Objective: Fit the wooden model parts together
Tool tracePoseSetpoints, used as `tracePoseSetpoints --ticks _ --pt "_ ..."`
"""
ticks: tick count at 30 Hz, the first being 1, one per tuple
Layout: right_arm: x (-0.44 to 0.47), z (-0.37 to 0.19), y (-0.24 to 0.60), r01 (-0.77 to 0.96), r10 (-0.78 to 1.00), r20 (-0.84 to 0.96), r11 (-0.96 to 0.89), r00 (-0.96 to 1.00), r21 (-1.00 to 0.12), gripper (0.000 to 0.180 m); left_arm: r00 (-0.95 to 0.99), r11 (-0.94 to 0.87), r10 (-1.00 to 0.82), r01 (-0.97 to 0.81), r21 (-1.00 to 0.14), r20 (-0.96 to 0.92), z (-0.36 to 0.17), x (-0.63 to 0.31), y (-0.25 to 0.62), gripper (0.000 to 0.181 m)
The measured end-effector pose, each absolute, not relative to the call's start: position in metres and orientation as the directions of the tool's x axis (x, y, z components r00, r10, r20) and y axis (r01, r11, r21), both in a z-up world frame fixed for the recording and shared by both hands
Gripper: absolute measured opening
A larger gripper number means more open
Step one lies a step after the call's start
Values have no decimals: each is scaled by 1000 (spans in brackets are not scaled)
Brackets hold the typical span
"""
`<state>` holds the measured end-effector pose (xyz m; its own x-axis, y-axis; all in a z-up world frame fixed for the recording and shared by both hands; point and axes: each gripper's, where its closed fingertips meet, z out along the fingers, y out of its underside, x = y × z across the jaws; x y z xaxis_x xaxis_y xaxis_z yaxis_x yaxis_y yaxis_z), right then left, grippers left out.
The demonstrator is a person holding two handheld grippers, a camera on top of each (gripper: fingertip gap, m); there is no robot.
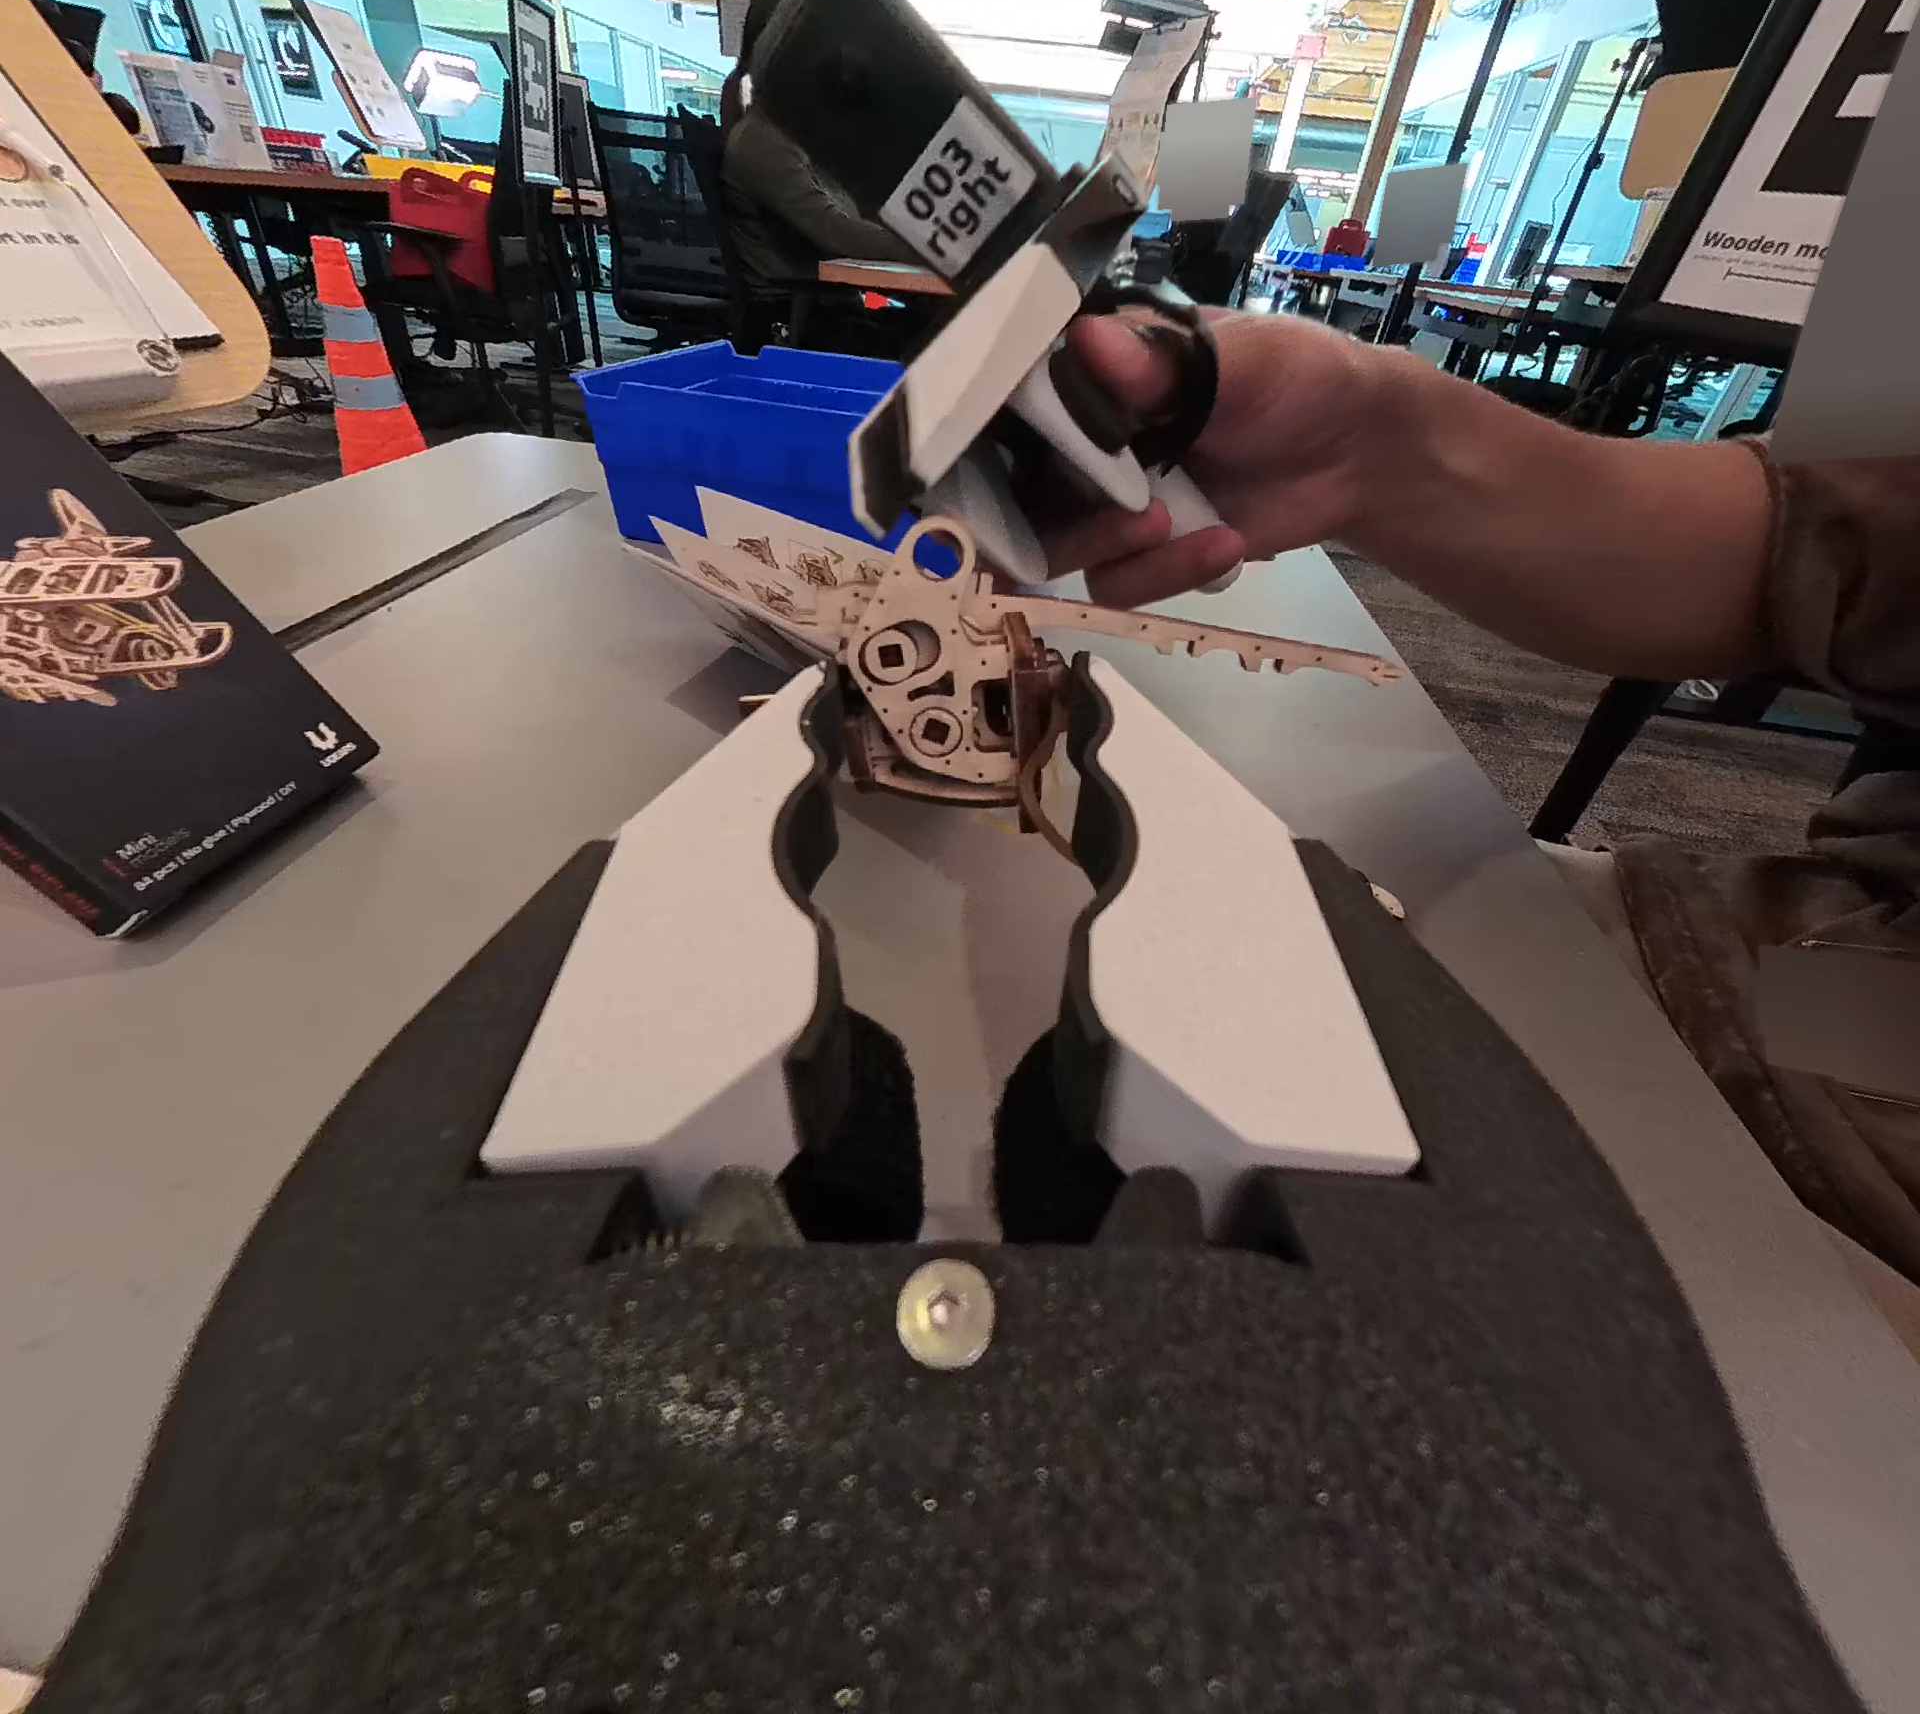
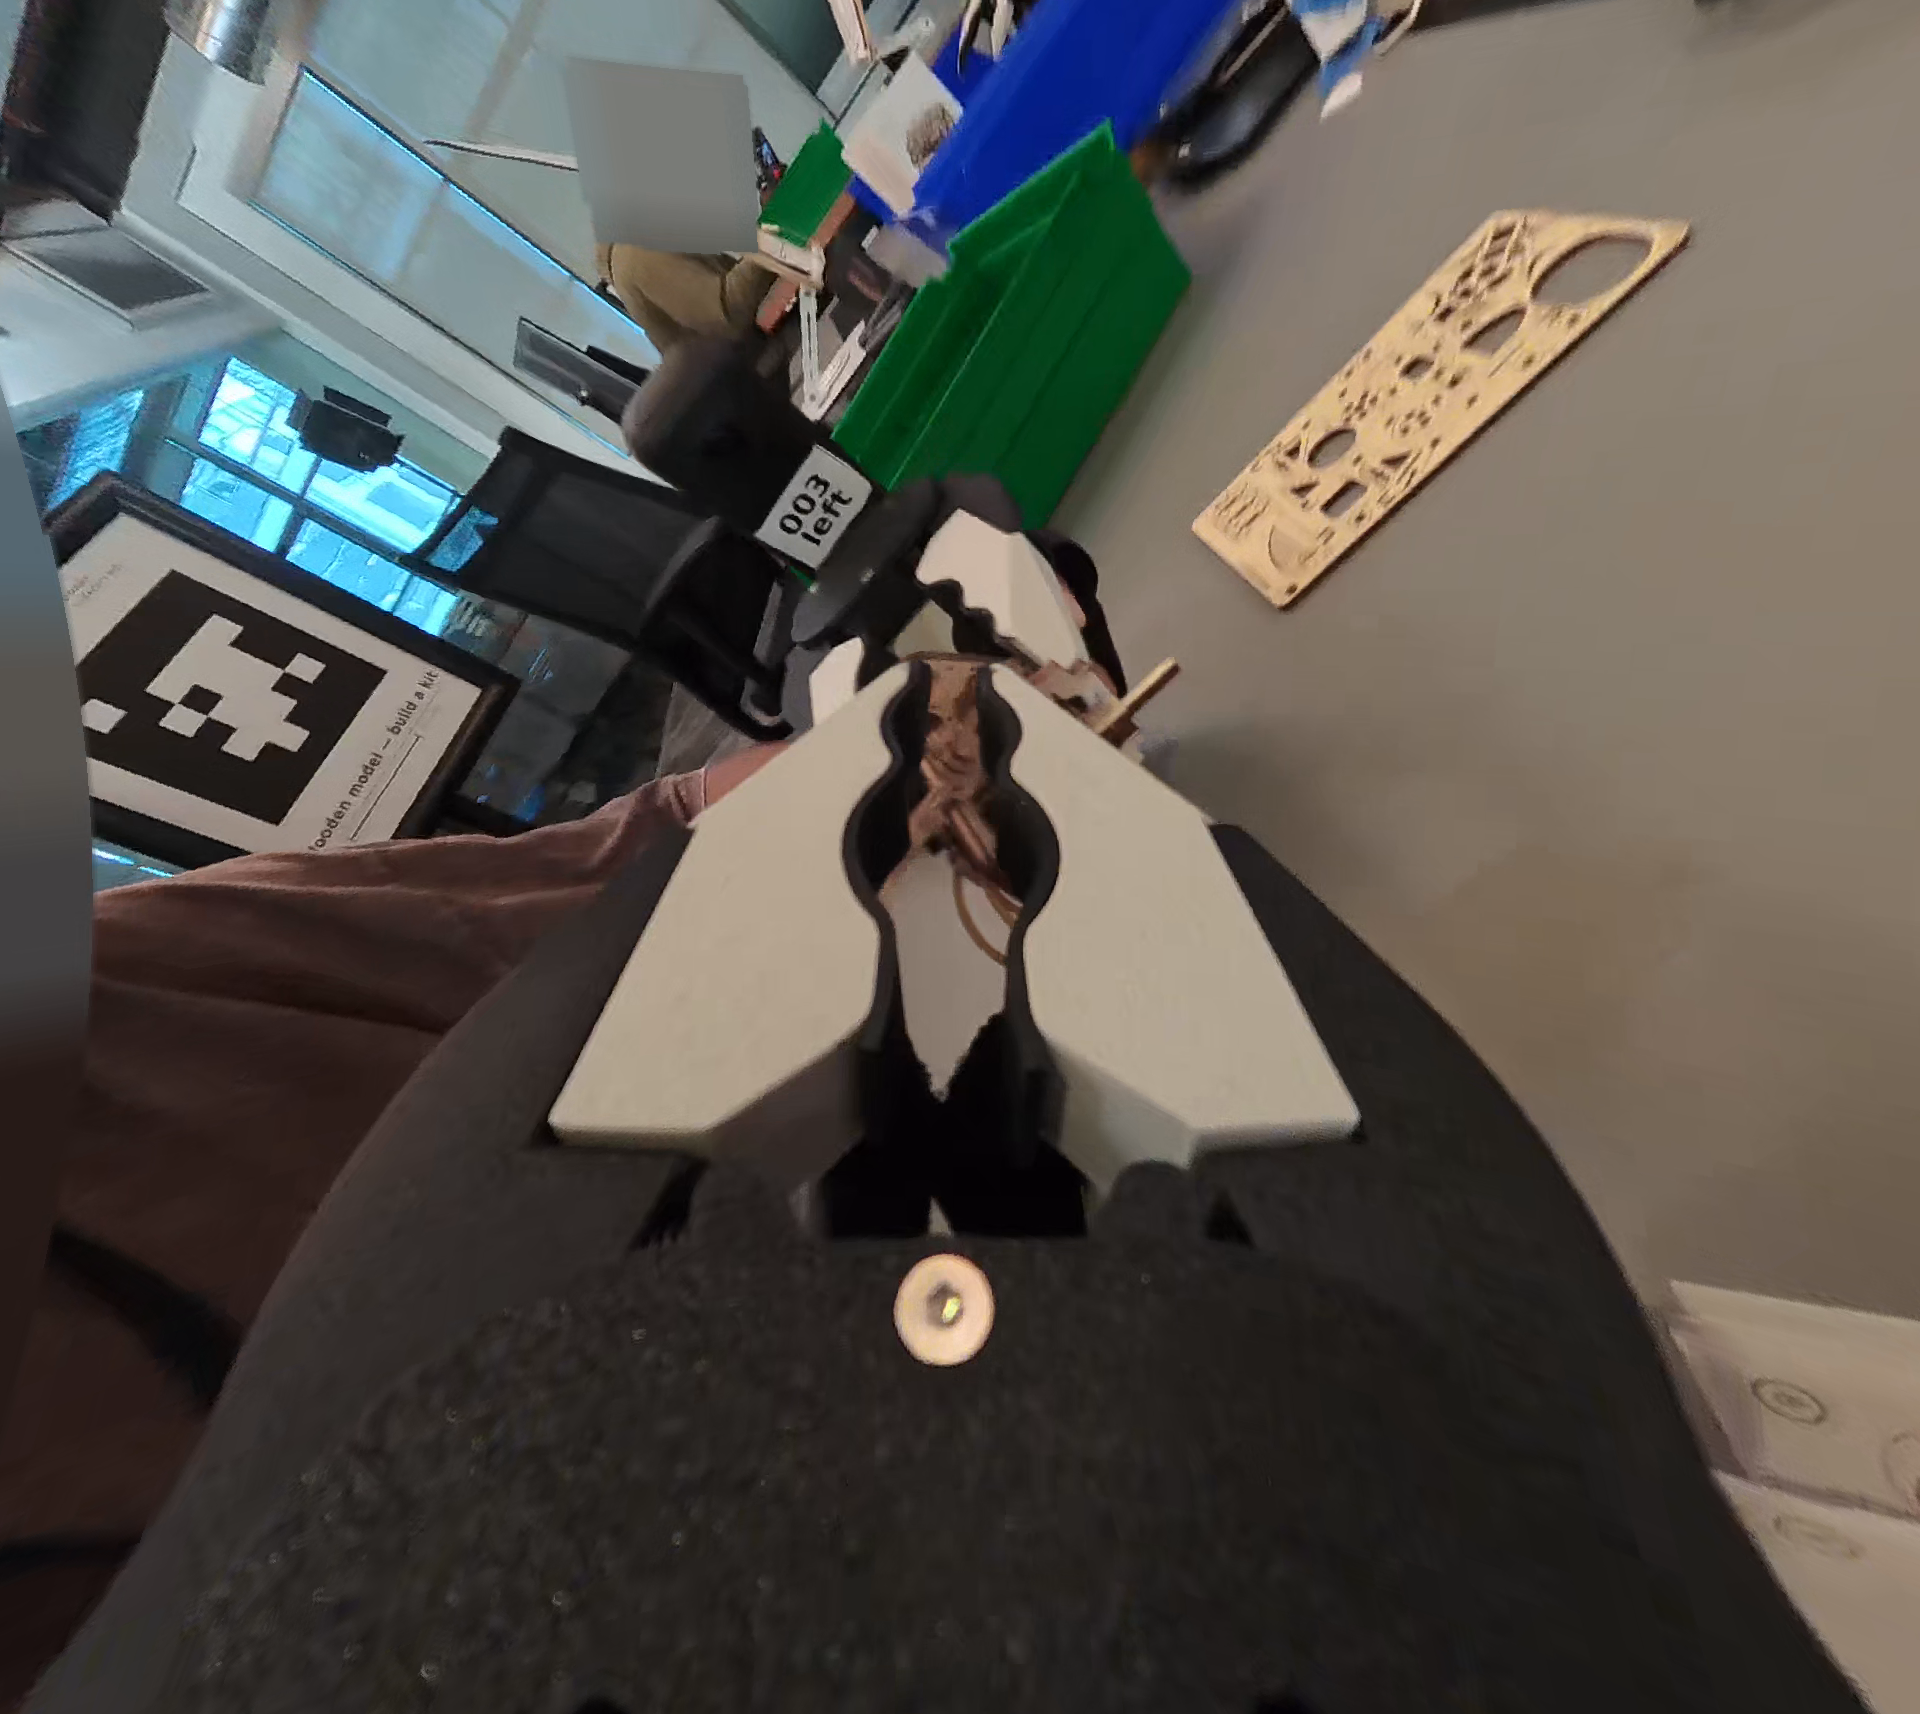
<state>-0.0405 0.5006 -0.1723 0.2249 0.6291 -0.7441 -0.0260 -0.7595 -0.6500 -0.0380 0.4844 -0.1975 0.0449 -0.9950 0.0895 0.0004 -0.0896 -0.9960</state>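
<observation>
Left gripper (image 1: 945, 729) clamps the wooden model body (image 1: 930, 703) just before the blue bin (image 1: 717, 438), right gripper (image 1: 935, 542) pinches the long toothed strip (image 1: 1195, 630) from above; hold the body steady, press in squarely.

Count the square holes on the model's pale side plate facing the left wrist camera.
2, both on the wooden model in the left gripper: upper hole, lower hole. The far side is hidden.

Each gripper (image 1: 945, 708) has white angular fingers (image 1: 707, 937) with black wavy pads, a black textured body, one silver screw (image 1: 943, 1313); brown sleeve (image 2: 312, 947).
</observation>
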Motion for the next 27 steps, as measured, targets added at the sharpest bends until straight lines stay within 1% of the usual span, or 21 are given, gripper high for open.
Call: tracePoseSetpoints --ticks 5,13,16,18,20,22,23,25,27 --pt "-41 -180 507 -28 602 -764 -781 232 -623 7 45 -80 -996 -7 -997 79 -198 -37 484 40" --pt "-43 -180 507 -30 592 -775 -790 222 -613 8 46 -81 -996 -13 -997 80 -200 -37 484 40" --pt "-39 -177 513 -50 589 -771 -786 243 -616 15 46 -77 -996 -16 -997 77 -200 -37 484 40" --pt "-36 -179 514 0 593 -755 -786 281 -618 15 44 -74 -996 -17 -997 74 -200 -37 483 40" --pt "-36 -179 511 124 676 -665 -725 318 -678 16 29 -80 -996 -11 -997 79 -199 -36 481 40" --pt "-34 -173 509 279 812 -498 -576 305 -768 14 -26 -100 -995 2 -995 100 -197 -36 473 40" --pt "-34 -166 506 332 876 -414 -477 245 -814 15 -38 -105 -994 7 -994 104 -195 -36 471 40" --pt "-31 -149 502 338 947 -303 -321 106 -885 21 -68 -102 -993 10 -995 101 -193 -35 466 40" --pt "-28 -138 488 335 954 -295 -259 -61 -906 28 -110 -111 -988 18 -994 108 -191 -35 458 40"
